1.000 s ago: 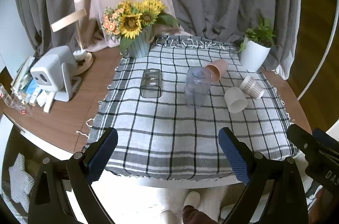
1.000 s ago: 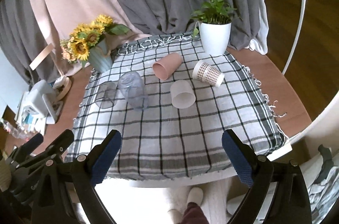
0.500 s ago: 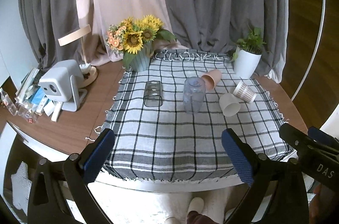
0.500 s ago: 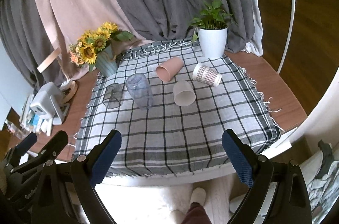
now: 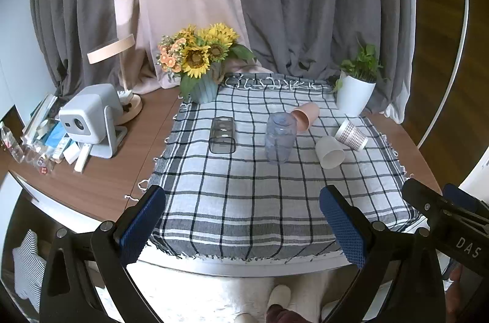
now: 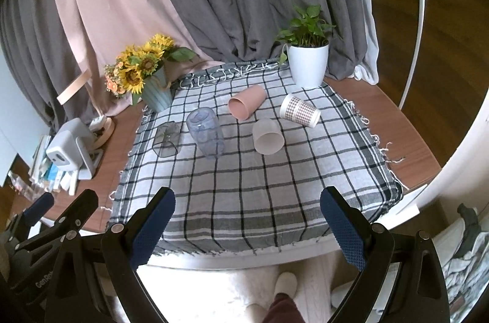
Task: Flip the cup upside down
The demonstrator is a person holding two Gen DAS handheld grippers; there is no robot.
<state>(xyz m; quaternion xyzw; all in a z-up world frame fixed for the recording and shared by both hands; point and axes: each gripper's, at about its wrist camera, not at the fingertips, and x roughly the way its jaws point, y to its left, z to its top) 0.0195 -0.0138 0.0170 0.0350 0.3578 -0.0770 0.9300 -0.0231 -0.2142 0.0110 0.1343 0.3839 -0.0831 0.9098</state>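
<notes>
Several cups sit on a checked cloth (image 5: 244, 194) (image 6: 259, 185). A clear bluish cup (image 5: 280, 137) (image 6: 205, 133) stands upside down. A dark square glass (image 5: 222, 135) (image 6: 166, 139) stands upside down left of it. A pink cup (image 5: 304, 116) (image 6: 246, 102), a white cup (image 5: 329, 152) (image 6: 267, 136) and a checked paper cup (image 5: 351, 135) (image 6: 300, 110) lie on their sides. My left gripper (image 5: 241, 228) and right gripper (image 6: 247, 228) are open and empty, held off the table's front edge.
A sunflower vase (image 5: 203, 69) (image 6: 149, 78) stands at the cloth's back left, a white plant pot (image 5: 356, 90) (image 6: 308, 60) at the back right. A white projector (image 5: 91, 118), a lamp and small items crowd the table's left side. Curtains hang behind.
Both grippers have pulled back and up from the table, so the cups look smaller and farther. The cups have not moved. Both stay open.
</notes>
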